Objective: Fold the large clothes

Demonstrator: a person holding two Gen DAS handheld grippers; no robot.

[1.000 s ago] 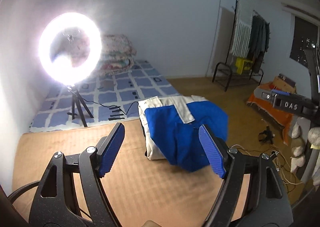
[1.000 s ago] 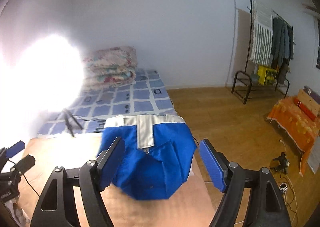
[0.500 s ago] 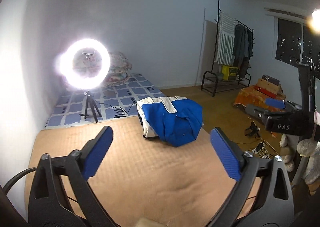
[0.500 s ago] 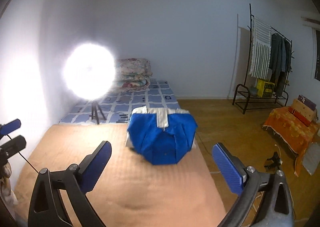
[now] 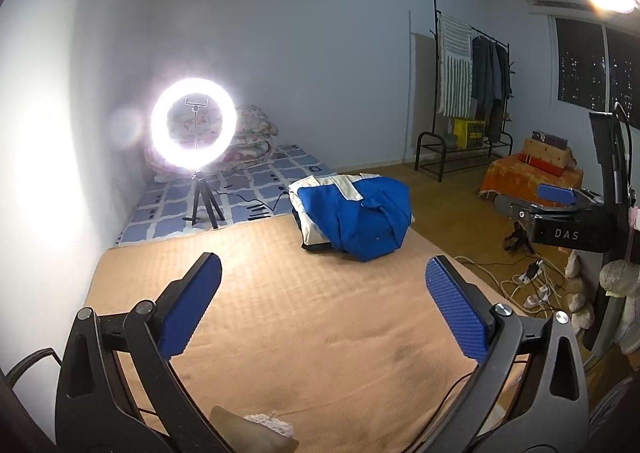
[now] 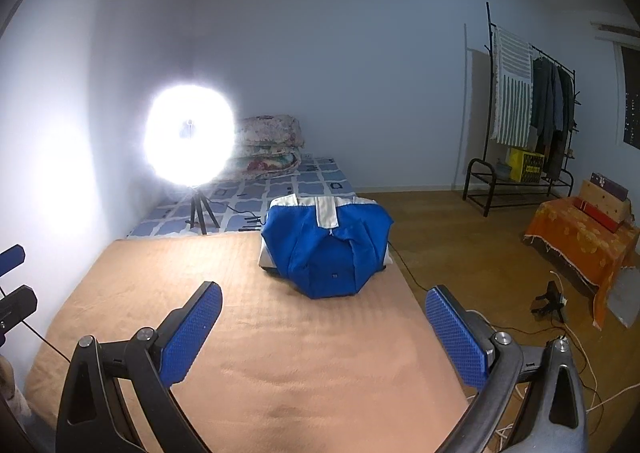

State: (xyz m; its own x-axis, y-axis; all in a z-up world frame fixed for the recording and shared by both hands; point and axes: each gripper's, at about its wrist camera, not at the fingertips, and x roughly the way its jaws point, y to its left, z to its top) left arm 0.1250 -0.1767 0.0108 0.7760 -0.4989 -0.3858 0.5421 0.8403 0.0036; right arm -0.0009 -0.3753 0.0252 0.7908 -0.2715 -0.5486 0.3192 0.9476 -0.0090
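"DAS" in white on the right claw's [image 5: 558, 195] black body

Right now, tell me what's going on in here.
A person is folding clothes with a gripper in each hand. The blue garment lies folded on top of a small stack at the far end of the tan blanket. Both the left gripper and the right gripper are open and hold nothing, well short of the stack. A ring light shines from the mattress behind.
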